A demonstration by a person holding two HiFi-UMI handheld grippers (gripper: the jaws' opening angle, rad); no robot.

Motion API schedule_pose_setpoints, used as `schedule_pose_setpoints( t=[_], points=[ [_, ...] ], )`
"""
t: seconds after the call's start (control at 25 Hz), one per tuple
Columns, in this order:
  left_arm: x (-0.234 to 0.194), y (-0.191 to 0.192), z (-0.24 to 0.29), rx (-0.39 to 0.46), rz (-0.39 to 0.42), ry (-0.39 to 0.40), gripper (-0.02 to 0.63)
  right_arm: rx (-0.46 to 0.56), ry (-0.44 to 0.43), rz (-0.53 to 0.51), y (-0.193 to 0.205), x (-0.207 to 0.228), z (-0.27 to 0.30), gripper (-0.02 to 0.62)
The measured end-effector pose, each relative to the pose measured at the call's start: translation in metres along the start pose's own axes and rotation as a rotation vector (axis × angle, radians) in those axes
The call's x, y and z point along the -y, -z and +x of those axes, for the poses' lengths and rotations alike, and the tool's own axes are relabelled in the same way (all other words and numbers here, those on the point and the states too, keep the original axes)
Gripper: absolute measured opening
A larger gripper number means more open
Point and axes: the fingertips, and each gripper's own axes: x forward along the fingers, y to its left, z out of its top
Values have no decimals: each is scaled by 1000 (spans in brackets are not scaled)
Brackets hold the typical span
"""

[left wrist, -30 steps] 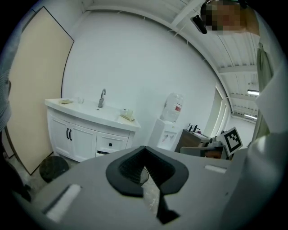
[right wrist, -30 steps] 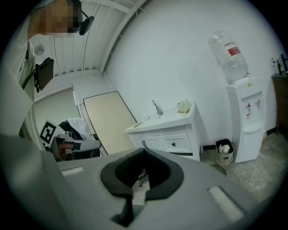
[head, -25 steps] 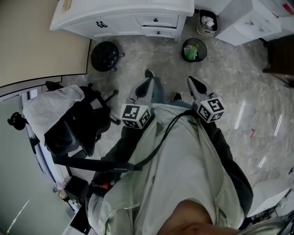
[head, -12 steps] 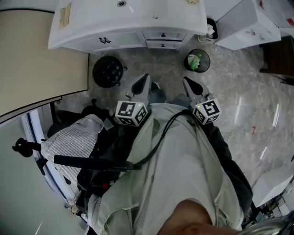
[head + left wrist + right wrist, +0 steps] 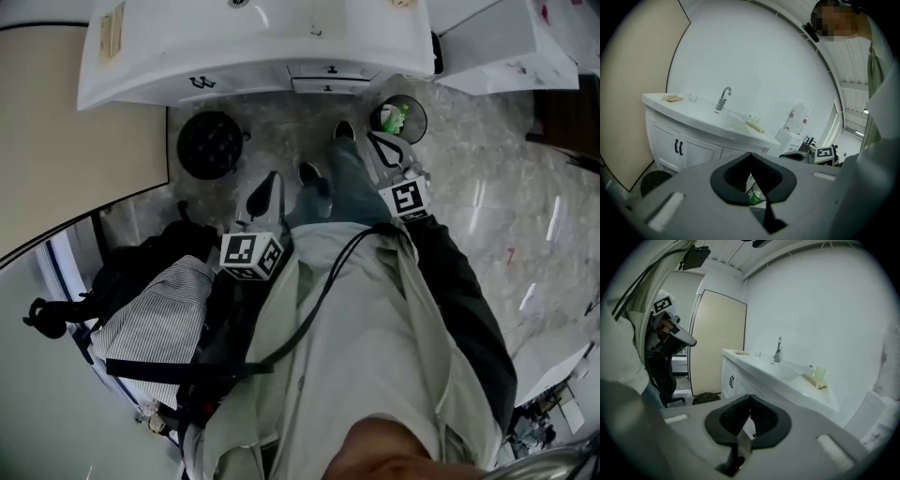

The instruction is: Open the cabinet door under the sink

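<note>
Beside sink cabinet [image 5: 253, 47]: bin [image 5: 398, 119] holding green item [image 5: 394, 116], perhaps a bottle. White cabinet door [image 5: 663, 140] shut, dark-handled. Clenched, empty: left gripper [image 5: 270, 180], right gripper [image 5: 378, 141].

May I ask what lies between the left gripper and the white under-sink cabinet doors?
Head view: pale marble floor, bare apart from a black round object at its left edge.

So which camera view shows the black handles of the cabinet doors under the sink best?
The left gripper view: the handles are seen nearly from the front, side by side. The right gripper view shows them smaller and from the side. The head view, from above, shows only small dark marks.
</note>
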Motion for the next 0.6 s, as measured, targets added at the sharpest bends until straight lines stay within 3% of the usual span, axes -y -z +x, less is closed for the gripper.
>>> schedule_pose_setpoints(
  t=[0.12,0.24,0.4,0.6],
  points=[
    [-23,11,-4,-22,-24,-79,8,-33,-87,14,34,5,53,3],
    [-43,21,2,-47,-38,-142,8,-102,-103,-5,72,16,107,125],
    [-54,35,17,-73,-70,-171,8,-171,-138,-91,116,27,175,141],
    [-60,60,27,-116,-144,-201,8,-248,-92,-230,162,51,242,141]
  ],
)
